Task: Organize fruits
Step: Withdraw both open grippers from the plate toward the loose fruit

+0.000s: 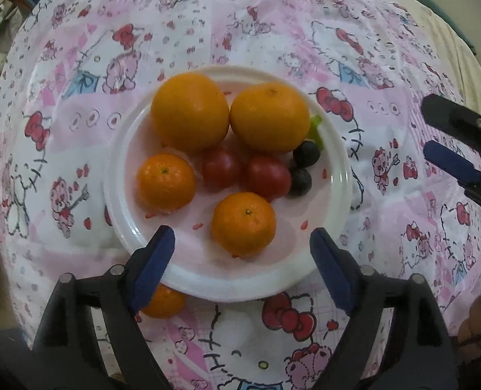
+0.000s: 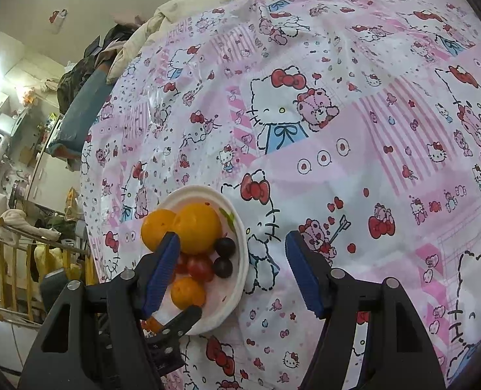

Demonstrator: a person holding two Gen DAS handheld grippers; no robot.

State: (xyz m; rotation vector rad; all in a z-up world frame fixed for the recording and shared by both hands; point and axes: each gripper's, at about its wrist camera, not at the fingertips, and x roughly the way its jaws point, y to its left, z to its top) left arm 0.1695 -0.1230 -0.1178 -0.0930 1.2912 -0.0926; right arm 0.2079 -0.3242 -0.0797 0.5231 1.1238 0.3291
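My left jaws (image 1: 242, 266) stand wide with nothing pressed between the blue pads (image 1: 154, 266), hanging over the near rim of the round white plastic plate (image 1: 120, 214). Just ahead of them, on the plate, sits a small orange mandarin (image 1: 243, 224), apart from both pads; I judge it freshly placed. Beyond it: a second small mandarin (image 1: 165, 182), two red cherry tomatoes (image 1: 266, 177), two dark round grapes (image 1: 306, 153), and two large oranges (image 1: 190, 110) at the far side, touching each other. My right jaws (image 2: 232, 273) are also parted and empty, held out to the plate's right over the pink cartoon-cat printed cloth (image 2: 354, 149). One more small mandarin (image 1: 165, 302) lies off the plate on the cloth, just beside the near rim, half hidden behind my left pad. Step in hand: gathering fruit onto the plate, nearly done. Next move, as I judge it: draw the left jaws back and down over that stray mandarin, straddle it, close gently since it may roll, then lift it over the rim.
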